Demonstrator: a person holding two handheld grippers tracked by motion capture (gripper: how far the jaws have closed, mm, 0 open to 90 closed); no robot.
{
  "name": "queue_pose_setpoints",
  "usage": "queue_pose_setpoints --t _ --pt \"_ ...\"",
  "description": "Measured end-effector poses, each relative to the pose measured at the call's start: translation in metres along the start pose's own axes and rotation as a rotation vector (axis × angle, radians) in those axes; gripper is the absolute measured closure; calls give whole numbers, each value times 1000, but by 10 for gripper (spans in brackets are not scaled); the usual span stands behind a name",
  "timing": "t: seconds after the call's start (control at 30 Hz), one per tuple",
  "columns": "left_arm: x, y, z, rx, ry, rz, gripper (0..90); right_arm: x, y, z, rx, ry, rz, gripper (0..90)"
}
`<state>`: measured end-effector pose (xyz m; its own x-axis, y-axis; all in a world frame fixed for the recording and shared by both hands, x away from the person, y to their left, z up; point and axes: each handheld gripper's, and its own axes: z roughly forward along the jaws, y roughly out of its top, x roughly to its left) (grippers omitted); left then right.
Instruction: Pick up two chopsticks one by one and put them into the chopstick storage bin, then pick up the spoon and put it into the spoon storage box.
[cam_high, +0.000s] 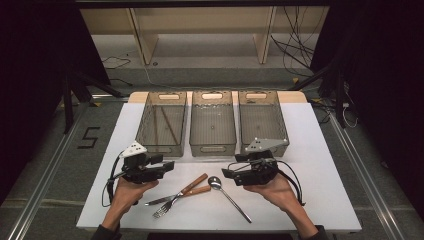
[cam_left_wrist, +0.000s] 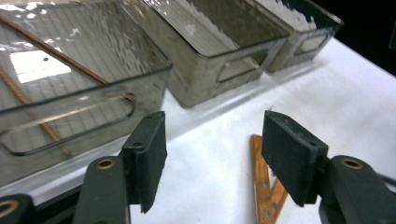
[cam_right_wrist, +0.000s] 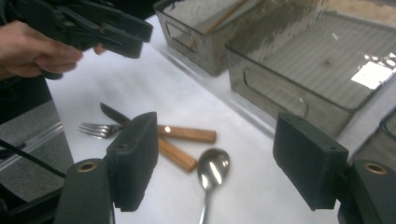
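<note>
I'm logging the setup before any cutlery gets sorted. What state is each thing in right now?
Left gripper: open, holding nothing.
Right gripper: open, holding nothing.
Fork: flat on the table, crossing the knife.
Knife: flat on the table, under the fork.
Spoon: flat on the table, bowl up.
Left bin: upright, holds thin sticks.
Middle bin: upright, empty.
Right bin: upright, empty.

Both grippers are black, blocky tools. The left gripper (cam_high: 167, 165) carries a white three-cornered plate on top, the right gripper (cam_high: 226, 174) a grey one, and a black cable loops from each. Their jaws end in flat rectangular black pads (cam_right_wrist: 135, 158) on arms with brass-coloured rivets. Dark sleeve cuffs show at the near edge.
</note>
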<state>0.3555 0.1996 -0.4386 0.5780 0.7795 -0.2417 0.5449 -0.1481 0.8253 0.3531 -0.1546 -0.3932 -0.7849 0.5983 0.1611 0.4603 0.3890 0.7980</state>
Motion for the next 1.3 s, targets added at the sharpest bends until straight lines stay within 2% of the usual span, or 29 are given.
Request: queue_pose_setpoints --t 0.1,0.33,0.67,0.83,1.1,1.2,1.3 --pt "-6 -2 2 18 -3 16 364 0 -6 2 22 -10 13 319" --pt "-13 -11 3 37 -23 30 304 3 -15 13 106 -42 2 318" --pt "-19 -29 0 -10 -45 42 265 4 -26 30 245 -60 2 330" --pt "-21 -36 -1 -34 -60 52 252 4 -30 36 289 -73 -1 336" --pt "-22 -42 -6 -75 -61 52 243 7 -35 45 344 -80 -7 355" --pt "-22 -43 -6 -77 -57 63 239 8 -36 49 373 -97 -18 368" --pt "-22 -45 -6 -83 -49 64 235 6 -37 52 401 -89 -9 389"
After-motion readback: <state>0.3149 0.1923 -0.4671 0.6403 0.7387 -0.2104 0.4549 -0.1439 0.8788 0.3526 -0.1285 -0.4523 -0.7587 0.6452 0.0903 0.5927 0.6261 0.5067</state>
